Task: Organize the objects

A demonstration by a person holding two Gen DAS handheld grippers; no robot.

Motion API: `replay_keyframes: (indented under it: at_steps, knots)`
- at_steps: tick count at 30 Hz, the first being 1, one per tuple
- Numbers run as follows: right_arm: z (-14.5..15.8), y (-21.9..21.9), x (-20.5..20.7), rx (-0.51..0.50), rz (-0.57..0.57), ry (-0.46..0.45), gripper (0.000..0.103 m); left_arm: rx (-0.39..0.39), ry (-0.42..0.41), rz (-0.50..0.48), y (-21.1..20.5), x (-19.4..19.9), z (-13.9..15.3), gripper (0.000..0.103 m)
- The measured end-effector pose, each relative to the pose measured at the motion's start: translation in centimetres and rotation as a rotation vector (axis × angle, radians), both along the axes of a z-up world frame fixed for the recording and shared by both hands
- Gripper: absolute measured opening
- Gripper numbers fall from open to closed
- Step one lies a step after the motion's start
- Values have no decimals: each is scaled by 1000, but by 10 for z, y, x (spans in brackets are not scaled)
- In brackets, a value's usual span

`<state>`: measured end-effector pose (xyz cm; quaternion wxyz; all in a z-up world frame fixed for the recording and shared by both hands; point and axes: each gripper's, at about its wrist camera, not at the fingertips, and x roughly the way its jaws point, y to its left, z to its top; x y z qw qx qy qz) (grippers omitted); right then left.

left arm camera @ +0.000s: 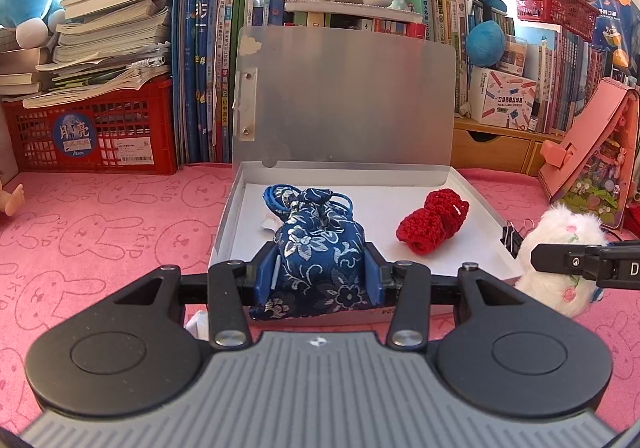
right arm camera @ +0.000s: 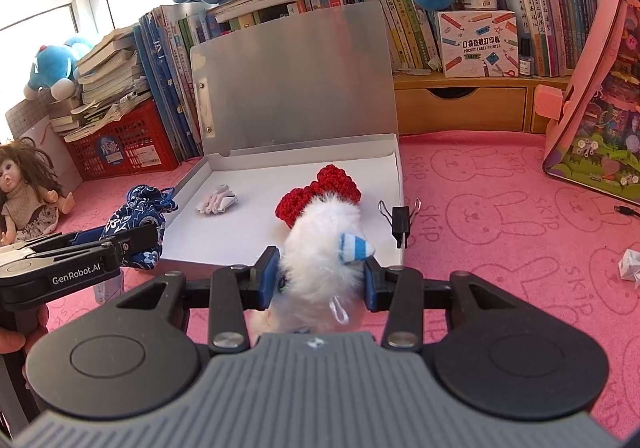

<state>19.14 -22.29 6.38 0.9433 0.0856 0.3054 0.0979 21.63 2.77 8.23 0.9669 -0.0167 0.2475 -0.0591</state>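
Pink bunny mat, books behind. Open box holds red knit, paper scrap. Left gripper pinches pouch; right gripper pinches white plush.

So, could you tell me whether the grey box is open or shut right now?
Open. The box has its lid standing up against the books, and the white floor shows with the red knit piece lying on it.
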Motion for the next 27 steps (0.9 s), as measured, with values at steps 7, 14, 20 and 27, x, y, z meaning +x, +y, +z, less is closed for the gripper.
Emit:
replay_keyframes:
  at_steps: [7,14,20,27]
  knots:
    - [-2,-9,33,62,-42,17,45,0,2,-1,2,29,-3,51]
    - [-9,-5,56,100,-60,33,45,-5,51,7,1,46,-20,51]
    - [-17,1,76,121,-87,50,45,4,74,9,0,56,-27,51]
    - [-28,9,88,122,-83,58,45,1,111,13,2,65,-36,51]
